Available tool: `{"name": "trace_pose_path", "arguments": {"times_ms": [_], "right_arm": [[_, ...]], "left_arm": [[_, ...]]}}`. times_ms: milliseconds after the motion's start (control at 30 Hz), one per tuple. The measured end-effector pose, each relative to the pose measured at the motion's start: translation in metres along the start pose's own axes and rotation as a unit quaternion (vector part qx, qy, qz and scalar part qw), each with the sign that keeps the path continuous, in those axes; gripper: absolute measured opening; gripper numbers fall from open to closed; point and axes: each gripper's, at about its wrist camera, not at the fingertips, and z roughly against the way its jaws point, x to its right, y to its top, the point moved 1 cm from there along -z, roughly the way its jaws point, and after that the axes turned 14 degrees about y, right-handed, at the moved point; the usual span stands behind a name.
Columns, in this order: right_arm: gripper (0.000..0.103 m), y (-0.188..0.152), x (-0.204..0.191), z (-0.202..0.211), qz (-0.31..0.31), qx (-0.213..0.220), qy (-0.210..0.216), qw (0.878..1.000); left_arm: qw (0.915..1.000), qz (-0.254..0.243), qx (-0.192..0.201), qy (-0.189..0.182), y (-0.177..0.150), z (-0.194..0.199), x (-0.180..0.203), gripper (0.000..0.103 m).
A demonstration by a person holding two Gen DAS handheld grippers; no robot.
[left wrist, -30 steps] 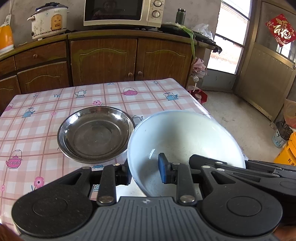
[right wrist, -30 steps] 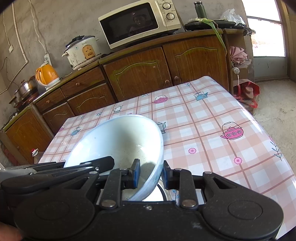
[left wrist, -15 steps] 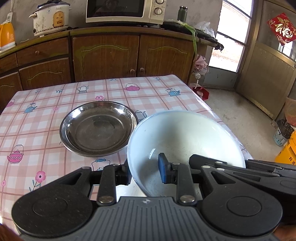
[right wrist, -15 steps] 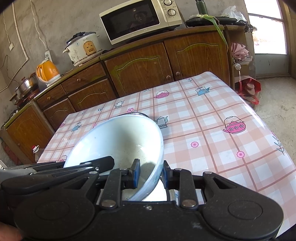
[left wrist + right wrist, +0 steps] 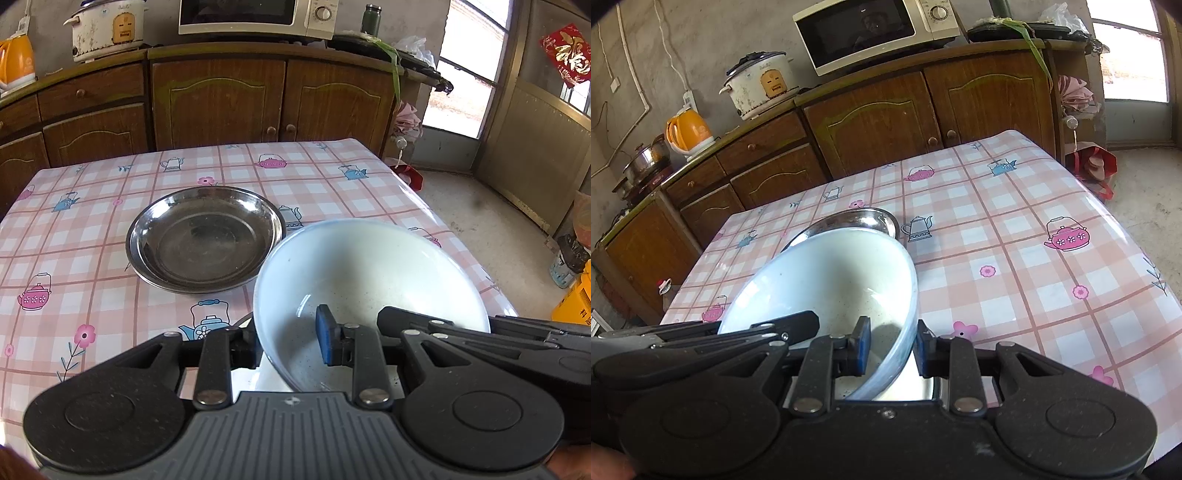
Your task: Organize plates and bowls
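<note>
The wide white ceramic bowl [image 5: 369,280] is the item in hand: I have it clamped at two places on its rim and carried tilted above the pink checked tabletop [image 5: 92,295]. The left gripper [image 5: 288,341] is closed on the bowl's near-left rim, one pad inside the wall and one outside. The right gripper [image 5: 892,350] is closed on the opposite, near-right rim in the same manner. The bowl's open side faces forward and up, away from both grippers.

Ahead of the left gripper and slightly to its left, a shallow round stainless-steel plate [image 5: 205,240] rests flat on the tabletop; what looks like a second metal rim shows beneath it, so it may be a stack. In the right wrist view, the steel plate's far rim [image 5: 864,218] appears just beyond the bowl's upper edge. Directly below the grippers, part of another pale dish with a metal edge is visible, but I cannot identify it.

Step in hand, as I judge it: transport of the bowl toward a stacking place, probably the steel plate.

The next move calls for:
1. Advancing both grippers together, keeping their spacing fixed so the rim is not stressed.
2. Levelling the bowl before lowering.
3. Centring it over the plate, then releasing both grips only once its base is seated.
</note>
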Motion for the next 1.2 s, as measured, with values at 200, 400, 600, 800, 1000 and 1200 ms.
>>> {"name": "trace_pose_path", "arguments": {"times_ms": [200, 400, 600, 800, 1000, 1200], "right_arm": [[0.032, -0.003, 0.001, -0.003, -0.002, -0.007, 0.001, 1.0], [0.032, -0.006, 0.001, -0.007, -0.004, -0.013, 0.002, 1.0], [0.032, -0.009, 0.001, -0.01, -0.006, -0.02, 0.004, 1.0], [0.032, -0.012, 0.002, -0.014, -0.009, -0.027, 0.005, 1.0], [0.032, -0.014, 0.002, -0.017, -0.01, -0.032, 0.006, 0.999], [0.032, -0.017, 0.002, -0.022, -0.012, -0.04, 0.007, 0.999]], "left_arm": [[1.0, -0.001, -0.006, 0.001, -0.003, -0.002, -0.001, 0.028], [0.9999, -0.002, -0.012, 0.003, -0.006, -0.004, -0.002, 0.028], [0.9998, -0.003, -0.017, 0.005, -0.009, -0.005, -0.004, 0.028], [0.9997, -0.005, -0.024, 0.006, -0.011, -0.008, -0.005, 0.028], [0.9995, -0.004, -0.029, 0.006, -0.014, -0.009, -0.006, 0.028], [0.9993, -0.005, -0.037, 0.007, -0.017, -0.012, -0.008, 0.028]]}}
